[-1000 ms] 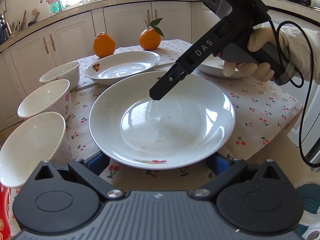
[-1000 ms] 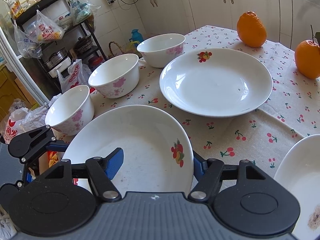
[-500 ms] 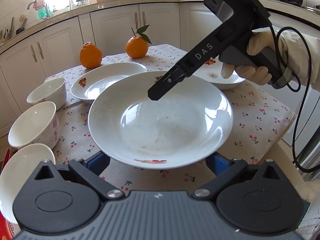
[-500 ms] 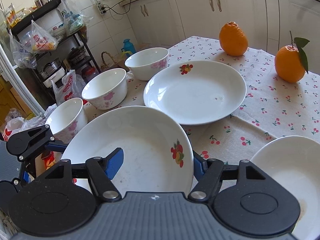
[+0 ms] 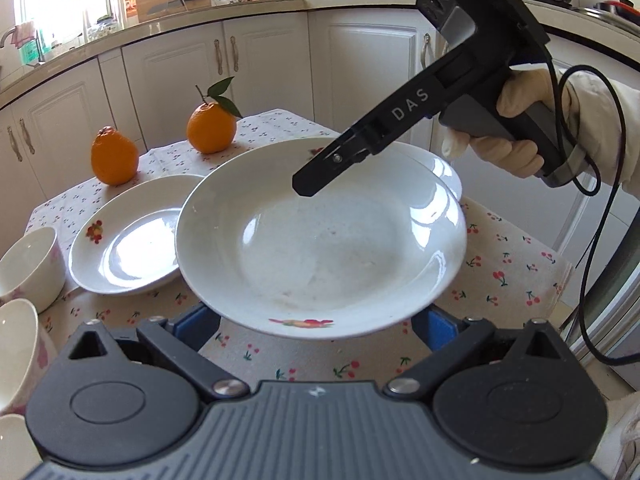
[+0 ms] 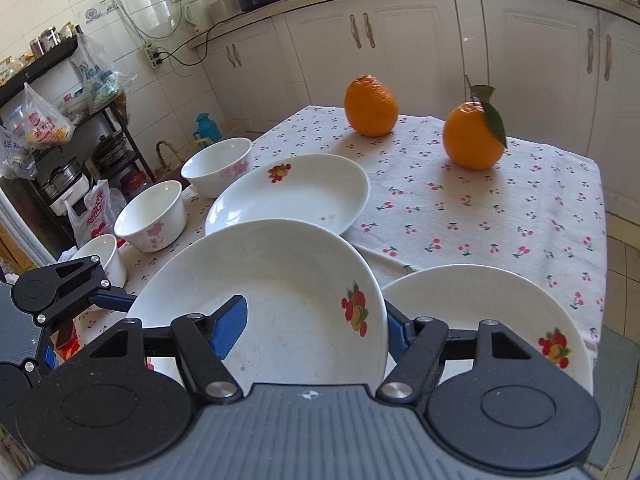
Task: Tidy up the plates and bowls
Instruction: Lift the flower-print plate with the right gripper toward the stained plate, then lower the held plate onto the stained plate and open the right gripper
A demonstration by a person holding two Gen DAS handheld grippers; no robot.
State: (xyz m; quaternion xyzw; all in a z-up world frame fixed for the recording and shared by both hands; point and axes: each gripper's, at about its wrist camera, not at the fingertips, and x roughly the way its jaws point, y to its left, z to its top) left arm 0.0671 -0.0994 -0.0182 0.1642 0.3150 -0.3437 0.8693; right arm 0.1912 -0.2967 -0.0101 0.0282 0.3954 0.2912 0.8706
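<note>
A deep white plate [image 6: 272, 300] with a fruit motif hangs clear of the cherry-print worktop [image 6: 480, 216], carried between two hand-held tools. The right gripper [image 6: 316, 330] is clamped on the plate's near rim in its own view, one blue pad lying on the inner face and the other behind the outer wall. The left gripper [image 5: 316, 330] has the plate's opposite edge, by the fruit motif, lying between its blue pads; whether those pads actually press on it cannot be told, since the plate hides their tips.

The relation that matters: a second, matching plate [image 6: 480, 320] sits on the worktop at about 3 o'clock of the carried one in the right wrist view, its rim partly tucked under the carried plate's edge. A third plate [image 6: 292, 192] lies at 12 o'clock, with three floral bowls [image 6: 218, 164] strung out toward 10 o'clock. The nearest stacking target, by this reading, is the 3 o'clock plate; the round dishes offer no long axis, so only centring counts.
</note>
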